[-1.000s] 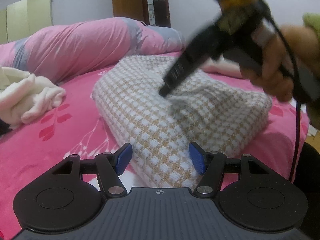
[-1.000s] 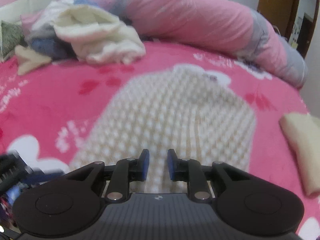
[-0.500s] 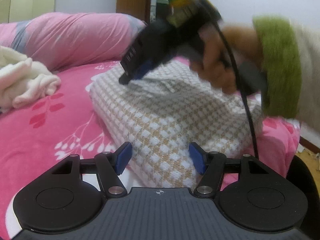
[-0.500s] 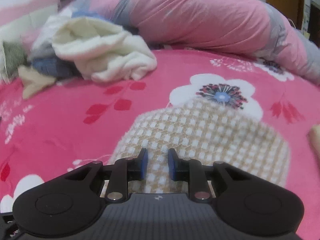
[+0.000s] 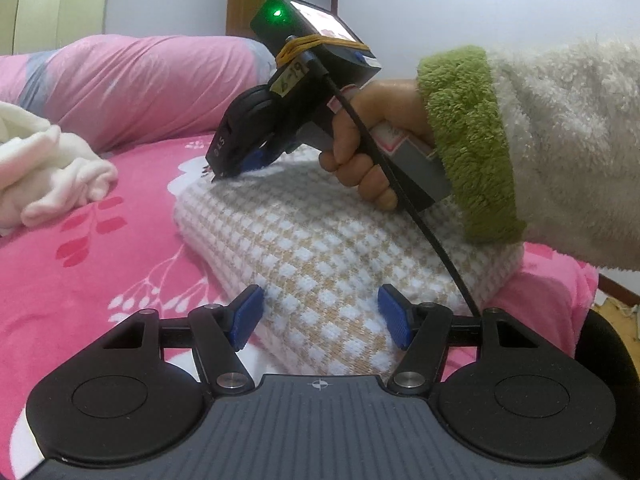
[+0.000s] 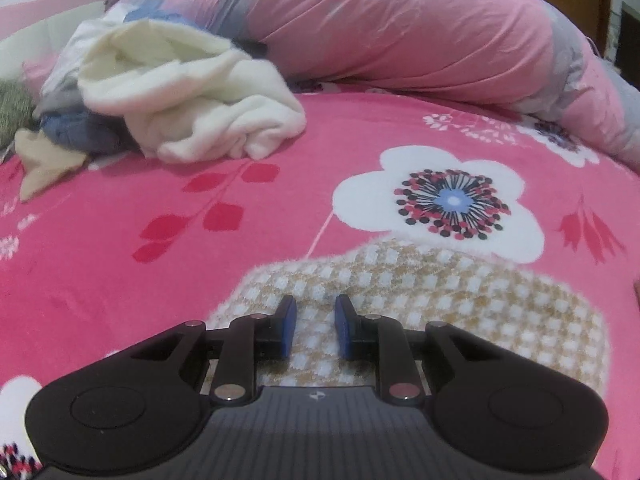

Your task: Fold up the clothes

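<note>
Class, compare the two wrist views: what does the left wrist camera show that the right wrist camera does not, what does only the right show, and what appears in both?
Only the left wrist view shows the right claw from outside, its tips at the far edge of the folded checked sweater, with the holding hand and green cuff.

Only the right wrist view shows the white flower print and the blue garment under the pile.

Both show the sweater, pink bedspread, cream fleece and pink duvet roll.
</note>
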`<state>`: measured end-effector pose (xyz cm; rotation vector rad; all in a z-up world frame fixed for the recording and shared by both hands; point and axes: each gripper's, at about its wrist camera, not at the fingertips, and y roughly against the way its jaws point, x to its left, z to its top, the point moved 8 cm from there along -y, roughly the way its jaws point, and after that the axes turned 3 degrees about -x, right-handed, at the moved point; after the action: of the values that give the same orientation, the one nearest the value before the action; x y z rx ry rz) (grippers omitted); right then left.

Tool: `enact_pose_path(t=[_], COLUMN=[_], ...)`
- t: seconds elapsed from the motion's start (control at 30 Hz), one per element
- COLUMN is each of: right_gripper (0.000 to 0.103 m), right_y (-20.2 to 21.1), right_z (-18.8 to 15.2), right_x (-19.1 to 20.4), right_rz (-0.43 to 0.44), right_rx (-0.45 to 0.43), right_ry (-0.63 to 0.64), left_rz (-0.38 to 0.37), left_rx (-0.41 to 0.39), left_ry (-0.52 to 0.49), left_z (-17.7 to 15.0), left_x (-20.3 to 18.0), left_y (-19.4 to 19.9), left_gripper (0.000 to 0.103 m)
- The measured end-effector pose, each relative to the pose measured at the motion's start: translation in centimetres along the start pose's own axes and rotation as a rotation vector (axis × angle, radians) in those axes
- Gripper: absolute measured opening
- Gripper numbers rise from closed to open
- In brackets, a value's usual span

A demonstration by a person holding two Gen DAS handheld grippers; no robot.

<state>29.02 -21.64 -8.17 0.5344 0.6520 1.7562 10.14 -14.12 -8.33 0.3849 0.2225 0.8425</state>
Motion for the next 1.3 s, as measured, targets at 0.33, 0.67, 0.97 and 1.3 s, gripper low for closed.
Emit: enact_pose_path(t=[0.33,0.67,0.97,1.3], right_gripper=[0.029,0.028,0.029,0.029], right_y=[9.5,5.9,6.6,6.6], right_z=[1.3,-6.3,-6.6,-6.9], right_x=[-3.8,-7.7,-8.6,-8.7], right_rz=[0.006,0.014,0.060,0.053], right_rx=[-0.155,-0.134,-0.206,-0.211], right_ry=[-0.103,-0.156,-0.205,-0.224], left_rz=[-0.031,-0.020,-0.056,-0.189], left_rx=[-0.075,0.060,0.045,0.106], left_ry=[0.073,0.015,0.625,0.783], left_z=[5.1,4.6,4.1,5.3], left_x=[2.9,2.2,13.8,15.9], left_y=[1.4,-6.0,-8.9,-15.4], left_gripper=[0.065,0.066,0.068,0.051])
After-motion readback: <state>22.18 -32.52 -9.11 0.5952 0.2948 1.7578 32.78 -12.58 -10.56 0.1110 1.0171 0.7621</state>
